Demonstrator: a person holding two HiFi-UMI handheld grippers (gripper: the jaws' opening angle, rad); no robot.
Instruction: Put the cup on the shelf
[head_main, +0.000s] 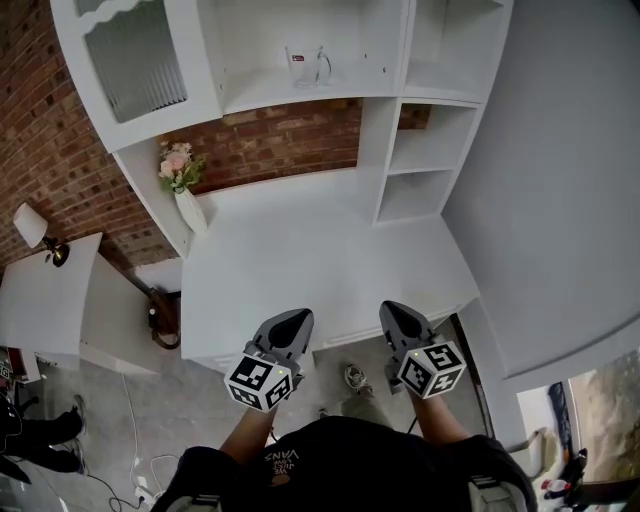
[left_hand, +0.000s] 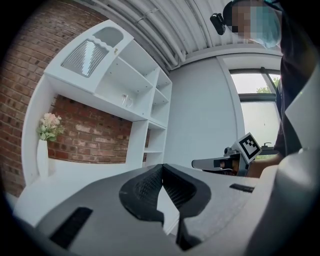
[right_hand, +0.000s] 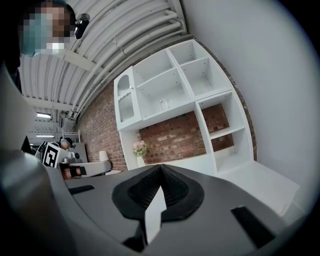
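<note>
A clear glass cup (head_main: 310, 65) with a handle stands upright on the white shelf (head_main: 280, 95) above the desk, small in the left gripper view (left_hand: 125, 100) and the right gripper view (right_hand: 164, 103). My left gripper (head_main: 300, 318) hovers at the desk's front edge, far below the cup, its jaws shut with nothing between them (left_hand: 161, 167). My right gripper (head_main: 392, 308) hangs beside it, level with it, also shut and empty (right_hand: 160, 166). Both point toward the shelf unit.
A white desk (head_main: 300, 270) spreads under the shelves. A white vase of pink flowers (head_main: 182, 190) stands at its back left. Open cubbies (head_main: 420, 150) rise at the right, a ribbed-glass cabinet door (head_main: 135, 60) at upper left. A lamp (head_main: 30, 225) sits on a side table.
</note>
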